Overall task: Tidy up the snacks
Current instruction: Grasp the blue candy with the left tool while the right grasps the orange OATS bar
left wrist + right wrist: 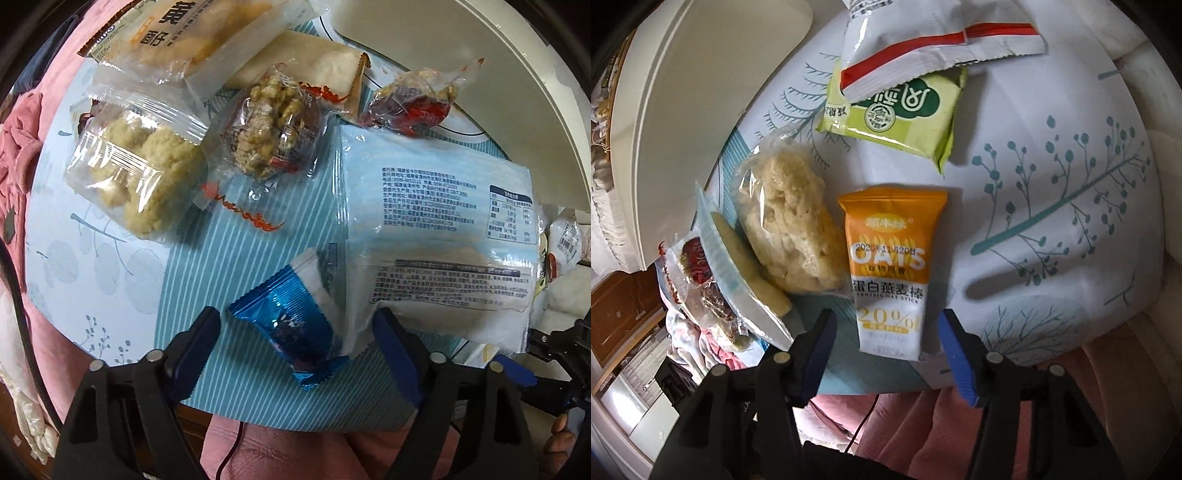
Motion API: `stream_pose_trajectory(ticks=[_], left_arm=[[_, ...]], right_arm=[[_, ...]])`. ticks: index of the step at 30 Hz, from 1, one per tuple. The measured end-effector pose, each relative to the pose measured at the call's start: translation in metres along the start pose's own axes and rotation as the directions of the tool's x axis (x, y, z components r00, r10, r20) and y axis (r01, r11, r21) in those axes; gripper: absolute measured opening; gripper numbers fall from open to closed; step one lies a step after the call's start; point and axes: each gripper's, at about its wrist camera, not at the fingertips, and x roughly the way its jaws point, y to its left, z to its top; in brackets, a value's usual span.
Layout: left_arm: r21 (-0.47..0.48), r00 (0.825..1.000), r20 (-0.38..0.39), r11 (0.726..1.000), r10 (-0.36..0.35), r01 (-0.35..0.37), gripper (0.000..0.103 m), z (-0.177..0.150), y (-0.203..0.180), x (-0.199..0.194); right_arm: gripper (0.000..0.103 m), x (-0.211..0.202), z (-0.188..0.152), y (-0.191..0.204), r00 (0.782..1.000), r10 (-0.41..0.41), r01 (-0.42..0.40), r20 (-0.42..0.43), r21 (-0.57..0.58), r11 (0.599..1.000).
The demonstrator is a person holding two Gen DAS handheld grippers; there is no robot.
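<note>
My left gripper [297,325] is open, its fingers on either side of a small shiny blue snack packet [295,328] lying on the patterned cloth. A large pale blue packet [436,251] lies just right of it. My right gripper [886,325] is open around the lower end of an orange and white oat bar packet [890,273]. A clear bag with a pale crumbly cake [790,225] lies left of the oat bar. A green packet [897,114] and a white packet with red stripes [923,33] lie beyond it.
Beyond the left gripper lie clear bags of pale cookies [136,181], a nut cake [266,129], a red-wrapped snack [413,103] and a large white pastry packet [177,37]. A cream tray rim [498,74] curves at the far right. Pink fabric [960,435] lies below the cloth edge.
</note>
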Motion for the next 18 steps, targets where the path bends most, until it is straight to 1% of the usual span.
stream_pose_trajectory(ticks=[1,3,7,9,16,18], left_arm=[[-0.003,1.0,0.0,1.0,-0.005,0.005,0.079,0.0,0.001,0.003],[-0.014,1.0,0.0,0.999,-0.032,0.032,0.073,-0.001,0.003,0.008],[-0.049,0.996,-0.001,0.995,-0.089,0.089,0.07,-0.003,0.014,0.015],[-0.061,0.994,0.002,0.992,-0.11,0.11,0.068,-0.004,0.02,0.02],[-0.091,0.99,0.019,0.986,-0.137,0.139,0.068,-0.007,0.044,0.026],[-0.105,0.988,0.029,0.982,-0.152,0.155,0.068,-0.006,0.052,0.028]], right_arm=[[0.054,0.0,0.002,0.001,1.0,-0.003,0.003,-0.002,0.0,1.0],[0.05,0.002,0.005,0.002,1.0,-0.013,0.013,-0.008,0.0,1.0],[0.039,0.005,0.009,0.005,0.999,-0.042,0.042,-0.01,0.001,0.999],[0.039,0.007,0.01,0.006,0.999,-0.048,0.048,-0.011,-0.001,0.999],[0.036,0.007,0.006,0.013,0.998,-0.066,0.066,0.011,-0.031,0.997],[0.036,0.012,0.002,0.021,0.998,-0.063,0.063,0.018,-0.03,0.998]])
